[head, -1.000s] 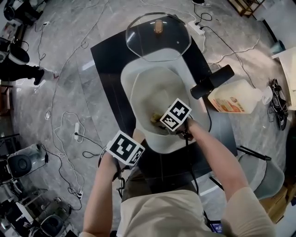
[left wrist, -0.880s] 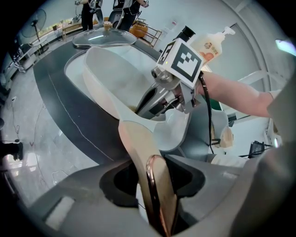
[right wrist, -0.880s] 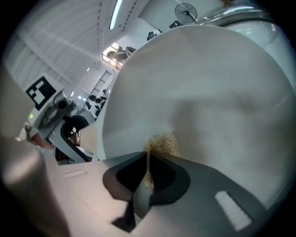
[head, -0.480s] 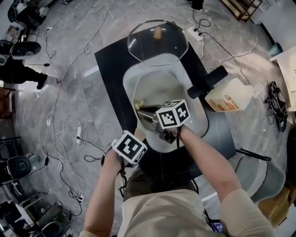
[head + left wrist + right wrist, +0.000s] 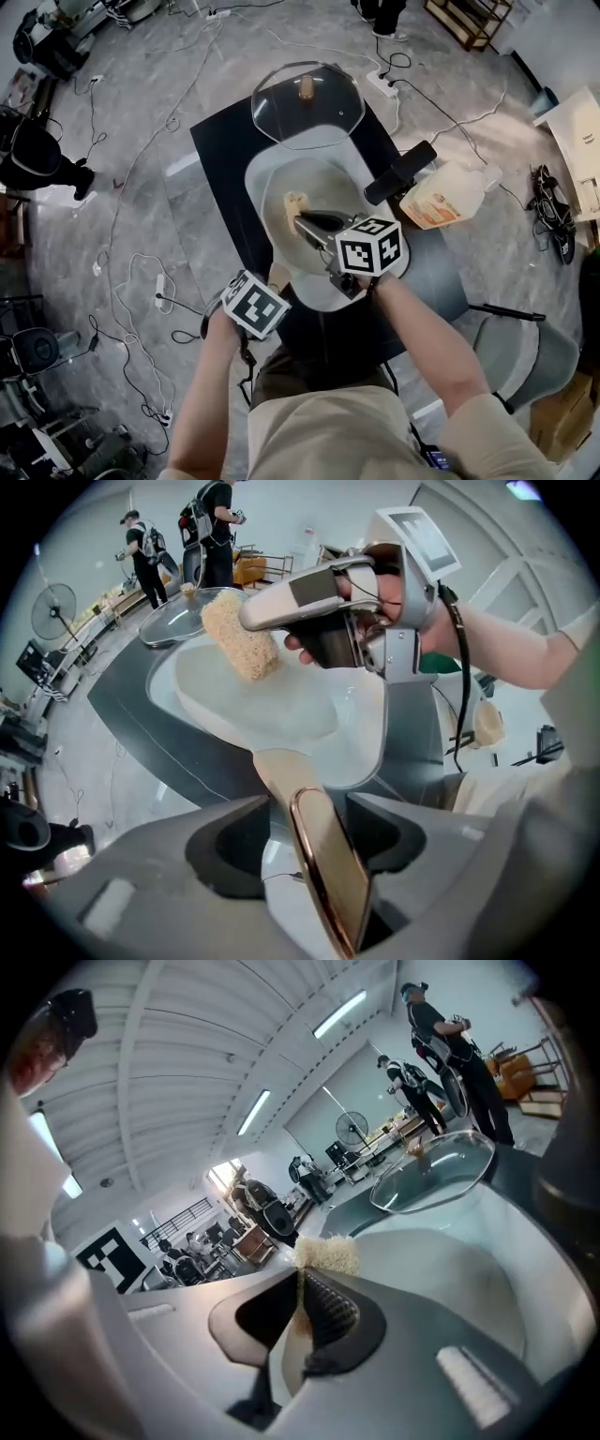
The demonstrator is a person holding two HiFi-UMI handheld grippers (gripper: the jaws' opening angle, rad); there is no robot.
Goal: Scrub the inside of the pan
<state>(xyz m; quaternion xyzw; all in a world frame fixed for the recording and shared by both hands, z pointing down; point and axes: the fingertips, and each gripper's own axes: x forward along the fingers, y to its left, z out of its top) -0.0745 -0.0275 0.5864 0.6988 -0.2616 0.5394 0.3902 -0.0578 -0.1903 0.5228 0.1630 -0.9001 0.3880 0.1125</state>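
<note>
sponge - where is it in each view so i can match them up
Head view: the sponge is at centre, over the pan.
Left gripper view: upper left of centre, over the pan.
Right gripper view: centre of the picture.
Shared landmark: the glass lid beyond the pan.

On table (image 5: 220, 141), pan (image 5: 281, 173); lid (image 5: 309, 108) behind it; bottle (image 5: 441, 202) to its right; sponge (image 5: 296, 202) above its inside

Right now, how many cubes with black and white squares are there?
2. One cube is above the right side of the pan; the other is lower left, just outside it, by its handle. None seem hidden.
</note>
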